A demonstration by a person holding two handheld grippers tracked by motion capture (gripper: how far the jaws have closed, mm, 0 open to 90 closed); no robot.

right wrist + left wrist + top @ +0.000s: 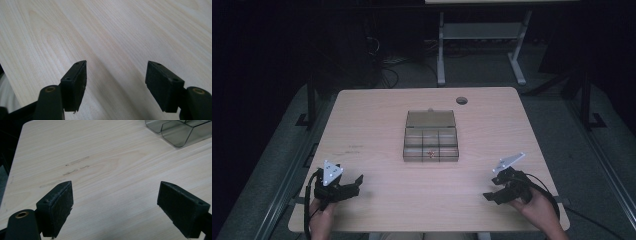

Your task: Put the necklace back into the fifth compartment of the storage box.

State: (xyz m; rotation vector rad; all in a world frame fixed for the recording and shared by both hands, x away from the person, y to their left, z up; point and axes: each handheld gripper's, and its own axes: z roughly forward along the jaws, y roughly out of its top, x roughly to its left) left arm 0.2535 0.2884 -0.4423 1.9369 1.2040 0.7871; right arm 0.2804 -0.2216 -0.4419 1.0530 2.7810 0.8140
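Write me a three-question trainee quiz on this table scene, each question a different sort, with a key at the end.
1. True or false: the left tool is shut on something.
2. Multiple choice: the clear smoky plastic compartment box with its lid folded back lies (A) at the middle of the light wooden table, (B) under the right tool, (C) on the floor.
3. Fill in: the small red item lies in the box's ____ row of compartments, the row closest to the person.

Key: 1 false, its jaws stand apart over bare wood. 2 A. 3 near.
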